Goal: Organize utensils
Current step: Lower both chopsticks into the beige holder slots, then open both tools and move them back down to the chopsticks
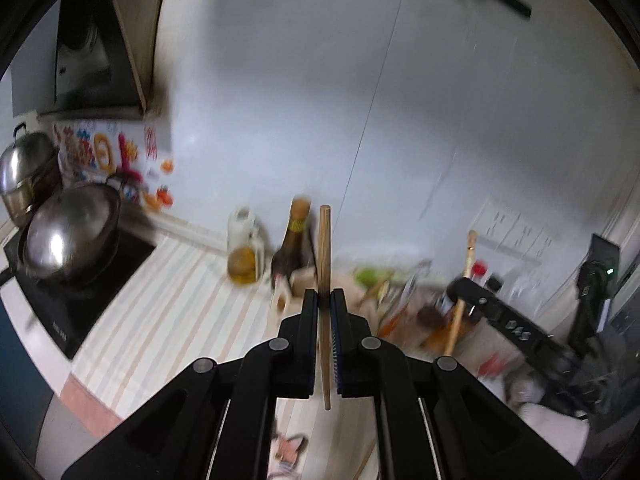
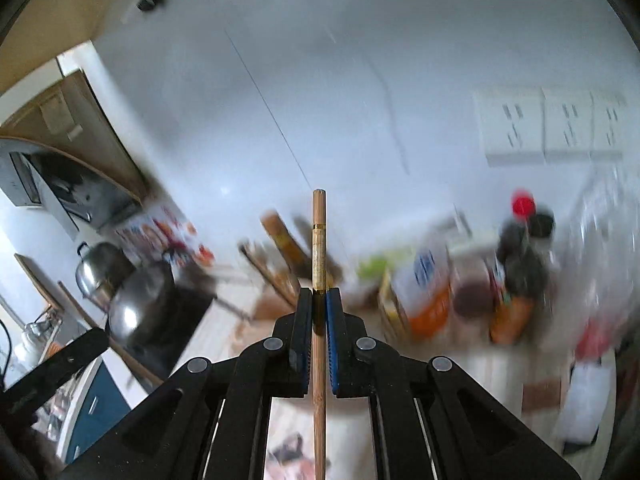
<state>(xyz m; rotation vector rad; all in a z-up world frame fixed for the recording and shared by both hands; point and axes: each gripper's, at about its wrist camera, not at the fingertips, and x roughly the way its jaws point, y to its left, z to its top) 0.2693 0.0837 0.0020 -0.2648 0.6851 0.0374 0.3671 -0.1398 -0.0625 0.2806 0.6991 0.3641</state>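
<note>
Left wrist view: your left tongs (image 1: 324, 295) grasp a chopstick (image 1: 324, 248) upright above the striped surface (image 1: 168, 292); wok (image 1: 72, 232) far left.

Right wrist view: your right tongs (image 2: 319, 294) grasp a gold-banded chopstick (image 2: 319, 240); white wall (image 2: 360, 80) beyond.

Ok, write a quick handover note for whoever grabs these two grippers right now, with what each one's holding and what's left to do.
Left gripper: shut on a plain light wooden chopstick, held upright.
Right gripper: shut on a wooden chopstick with a gold band, also upright.
Both are held above the striped countertop; cluttered bottles and jars sit by the wall.
Done: one chopstick picked up in each gripper.
Left: put both chopsticks away together; no holder can be made out in these blurred views.
</note>
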